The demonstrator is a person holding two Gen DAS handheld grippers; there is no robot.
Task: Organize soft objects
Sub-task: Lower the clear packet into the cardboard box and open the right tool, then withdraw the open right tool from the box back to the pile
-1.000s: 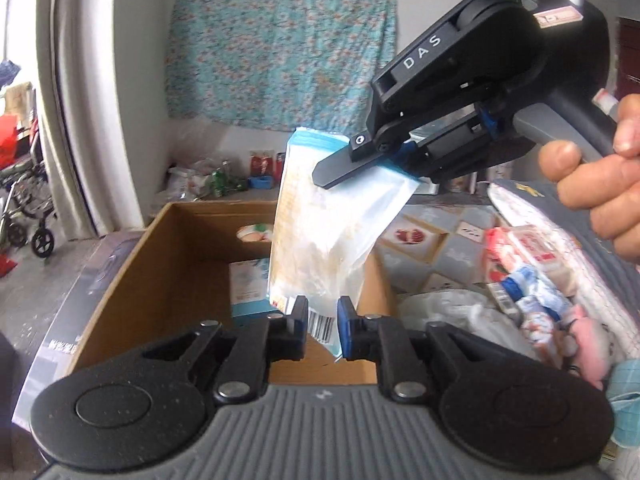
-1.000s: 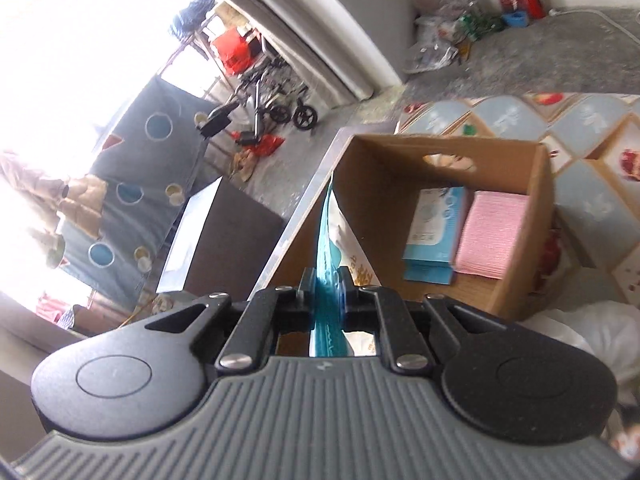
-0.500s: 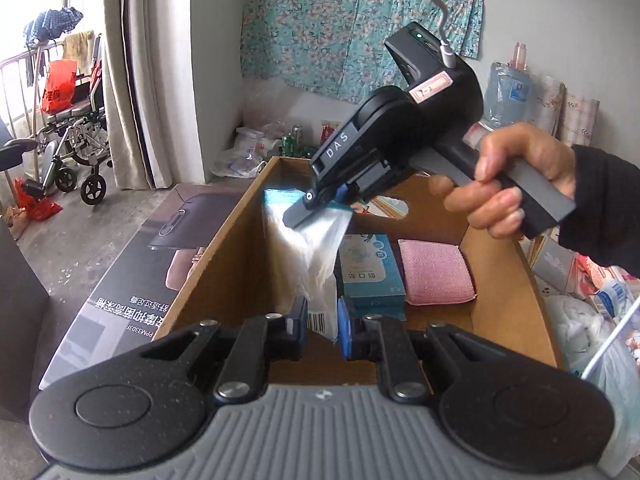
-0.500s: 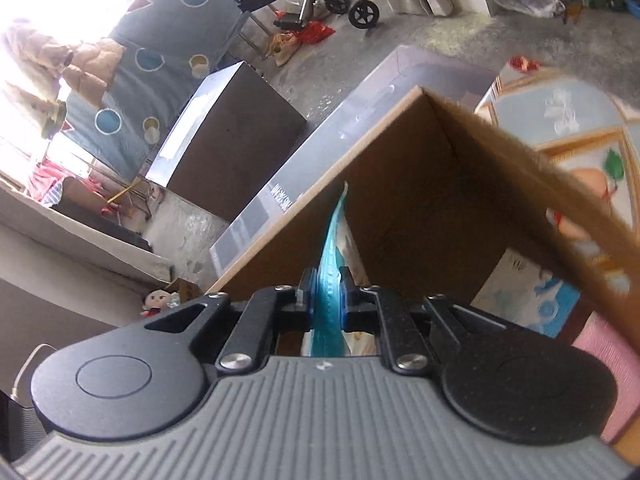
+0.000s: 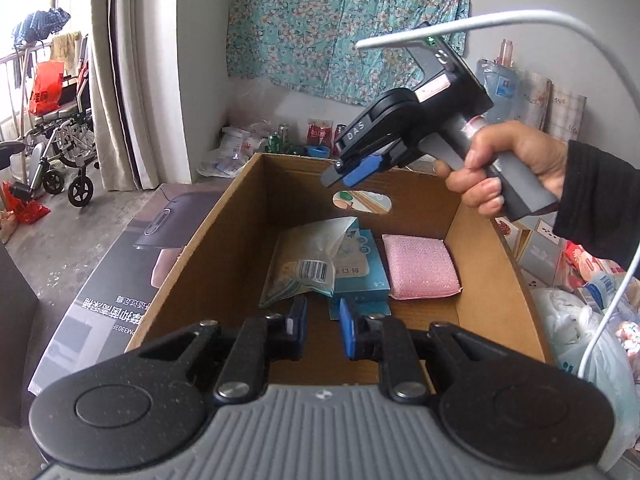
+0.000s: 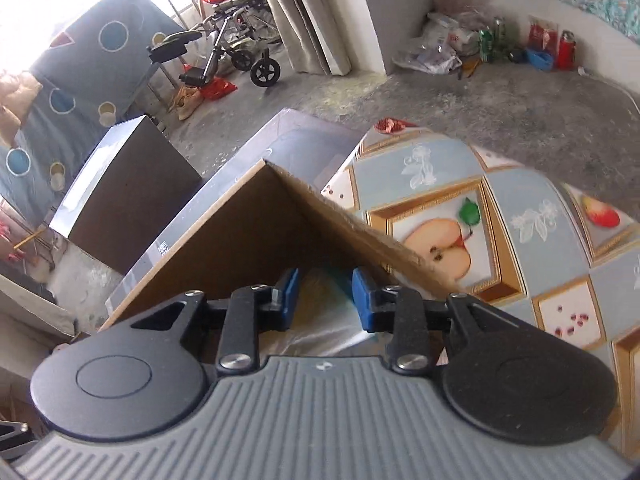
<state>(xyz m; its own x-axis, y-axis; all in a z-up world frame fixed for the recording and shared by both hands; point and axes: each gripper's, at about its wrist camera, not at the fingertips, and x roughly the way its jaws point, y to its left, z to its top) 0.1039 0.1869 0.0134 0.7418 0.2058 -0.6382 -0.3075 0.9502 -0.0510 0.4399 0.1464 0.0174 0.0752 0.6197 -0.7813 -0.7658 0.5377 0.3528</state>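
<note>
In the box (image 5: 208, 236), left to right: a clear bag (image 5: 308, 260) leaning on a blue pack (image 5: 362, 272), then a pink sponge (image 5: 420, 266). Left gripper (image 5: 323, 320) narrowly parted, empty; right gripper (image 5: 352, 172) opening above them, empty

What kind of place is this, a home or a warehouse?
Most likely a lived-in home: a floral cloth hangs on the wall, a wheelchair stands by the curtain, and a fruit-patterned covering lies under the box.
</note>
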